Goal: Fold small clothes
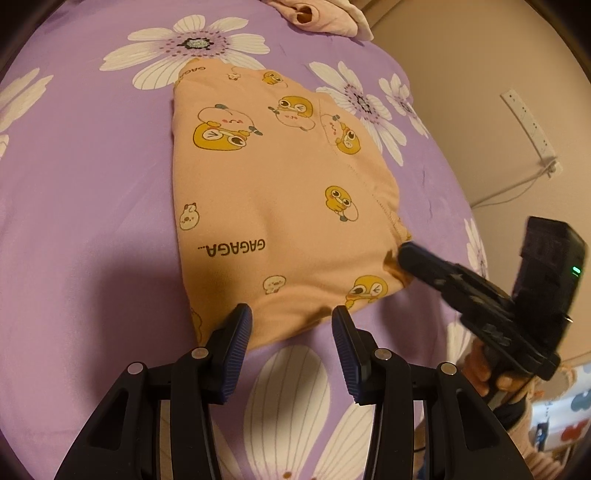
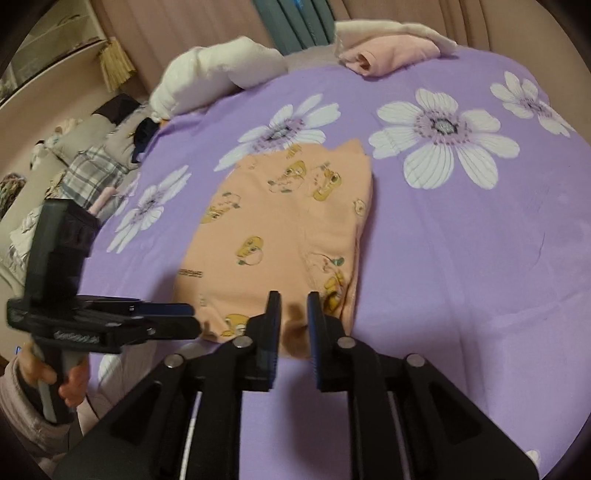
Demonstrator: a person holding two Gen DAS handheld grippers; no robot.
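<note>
A purple sheet (image 1: pixel 92 184) with big white flowers covered the whole bed, and right in the middle of it lay the garment (image 1: pixel 273 192), a peach piece printed with yellow ducks, already folded into a tidy oblong and lying flat. Up at the far edge sat a pink bundle (image 1: pixel 321 14), well apart from the action, and in the right view a white pillow (image 2: pixel 218 74) rested at the bed's far corner. The left gripper (image 1: pixel 291 328) hovered over the garment's near hem, jaws apart with the hem's edge showing between them, and the blue pads (image 1: pixel 236 350) pressed on nothing. In its own view, the right gripper (image 2: pixel 294 317) sat at the garment's near corner; its jaws stood only a narrow gap apart, peach cloth visible in that gap, yet no cloth pinched or lifted between the pads, so it was loose, not clamped. From the left view, that right gripper (image 1: pixel 404 254) came in low from the side, its tip touching the garment's near right corner where the edge ruffled slightly. From the right view, the left gripper (image 2: pixel 184 314) lay level just beside the opposite near corner. A hand (image 2: pixel 70 376) in a pale sleeve wrapped its handle. The garment stayed flat on the sheet, both tools crowding its near edge.
</note>
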